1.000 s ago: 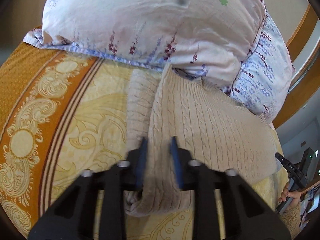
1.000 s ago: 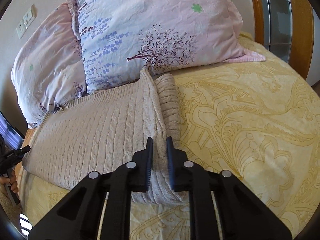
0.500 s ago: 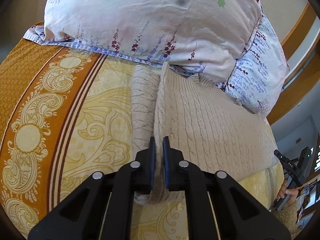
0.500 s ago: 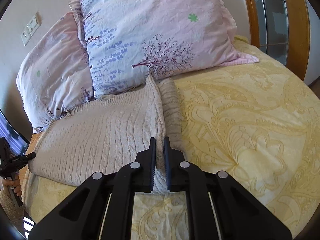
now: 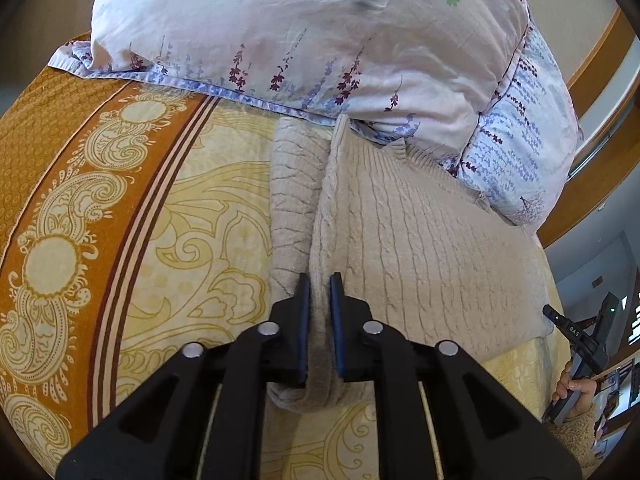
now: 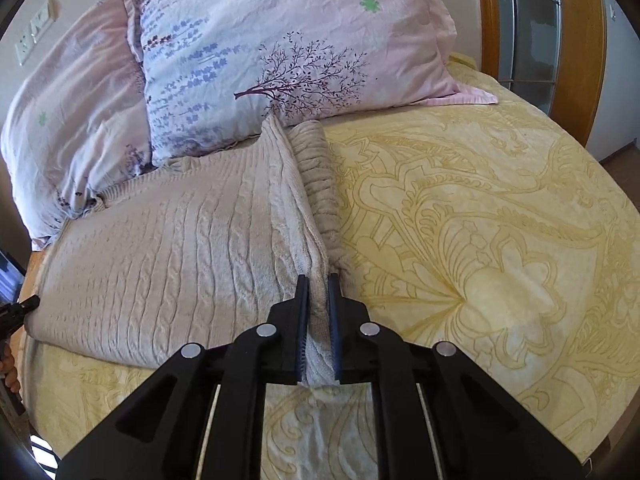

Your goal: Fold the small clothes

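Observation:
A beige cable-knit sweater (image 5: 424, 248) lies flat on the yellow patterned bedspread (image 5: 200, 248), its neck end against the pillows. My left gripper (image 5: 319, 280) is shut on the sweater's left side edge near the hem, pinching it into a raised ridge beside the left sleeve (image 5: 292, 200). My right gripper (image 6: 319, 280) is shut on the sweater's (image 6: 180, 256) right side edge near the hem, with the right sleeve (image 6: 320, 176) lying just outside the ridge.
Two floral pink pillows (image 6: 288, 44) (image 5: 304, 32) sit at the head of the bed. A wooden frame with glass (image 6: 524, 20) stands at the far right. The bedspread's orange border (image 5: 60, 184) runs along the left side. The other hand's gripper (image 5: 580, 344) shows at the right edge.
My left gripper closed from open onto the sweater's left edge. My right gripper tightened on the right edge. Both edges now stand up as ridges.

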A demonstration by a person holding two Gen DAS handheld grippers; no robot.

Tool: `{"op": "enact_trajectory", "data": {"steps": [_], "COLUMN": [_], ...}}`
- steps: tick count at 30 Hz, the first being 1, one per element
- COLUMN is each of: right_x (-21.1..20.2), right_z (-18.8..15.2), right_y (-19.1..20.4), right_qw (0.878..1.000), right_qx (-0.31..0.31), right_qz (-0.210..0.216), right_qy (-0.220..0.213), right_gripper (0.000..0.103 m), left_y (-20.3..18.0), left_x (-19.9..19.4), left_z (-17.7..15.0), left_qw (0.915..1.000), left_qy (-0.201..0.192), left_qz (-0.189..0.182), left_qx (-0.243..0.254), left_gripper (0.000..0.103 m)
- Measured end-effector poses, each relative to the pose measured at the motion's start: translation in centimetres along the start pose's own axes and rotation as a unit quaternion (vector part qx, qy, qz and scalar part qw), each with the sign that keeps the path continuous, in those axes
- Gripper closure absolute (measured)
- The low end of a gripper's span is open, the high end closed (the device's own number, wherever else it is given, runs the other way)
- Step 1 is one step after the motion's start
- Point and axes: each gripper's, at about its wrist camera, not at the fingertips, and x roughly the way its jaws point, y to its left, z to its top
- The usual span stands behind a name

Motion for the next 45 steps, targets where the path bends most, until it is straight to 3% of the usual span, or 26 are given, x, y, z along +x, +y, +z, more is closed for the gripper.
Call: {"op": "enact_trajectory", "data": {"steps": [1, 3, 5, 9, 16, 21, 29, 33, 38, 41, 45], "right_x": [-0.2, -1.1, -1.9, -1.8, 1.2, 3.7, 3.4, 3.4, 3.4, 3.5, 3.2], "right_z": [0.2, 0.6, 0.9, 1.2, 1.3, 0.9, 0.1, 0.1, -0.1, -0.1, 0.2], "right_y": [0.2, 0.8, 1.9, 5.4, 10.6, 11.7, 12.2, 12.2, 12.6, 12.7, 12.2], "right_qw": [1.0, 1.0, 0.999, 0.996, 0.989, 0.988, 0.984, 0.983, 0.982, 0.982, 0.984], "right_qx": [0.001, -0.005, -0.02, -0.073, -0.131, -0.141, -0.175, -0.175, -0.181, -0.177, -0.157], "right_qz": [-0.005, -0.008, -0.001, 0.031, 0.065, 0.056, 0.045, 0.053, 0.058, 0.058, 0.082], "right_qy": [-0.001, -0.021, -0.04, -0.042, -0.009, 0.023, 0.01, 0.01, 0.013, 0.013, 0.018], "right_gripper": [0.084, 0.062, 0.05, 0.05, 0.05, 0.045, 0.041, 0.038, 0.028, 0.026, 0.019], "left_y": [0.0, -0.3, -1.3, -3.9, -6.2, -5.4, -5.9, -4.1, -0.6, 1.6, 2.0], "left_x": [-0.2, -1.1, -2.3, -2.5, 0.6, 1.9, 2.3, 0.9, 1.0, 1.9, 2.8], "left_z": [0.0, 0.3, 0.6, 0.9, 0.7, 0.2, -0.7, 0.7, 3.2, 3.8, 3.8], "left_qw": [1.0, 0.9997, 0.9982, 0.9957, 0.9962, 0.9968, 0.9939, 0.999, 0.9973, 0.9921, 0.9897], "left_qy": [-0.003, -0.022, -0.058, -0.081, -0.048, -0.029, -0.026, -0.04, -0.04, -0.017, -0.006], "left_qz": [-0.003, 0.002, 0.015, 0.017, 0.027, 0.042, 0.056, -0.001, 0.005, -0.021, -0.032], "left_qx": [-0.004, -0.008, 0.005, 0.041, 0.068, 0.062, 0.091, 0.016, -0.062, -0.122, -0.14], "left_gripper": [0.086, 0.067, 0.057, 0.042, 0.039, 0.039, 0.039, 0.036, 0.035, 0.035, 0.035]}}
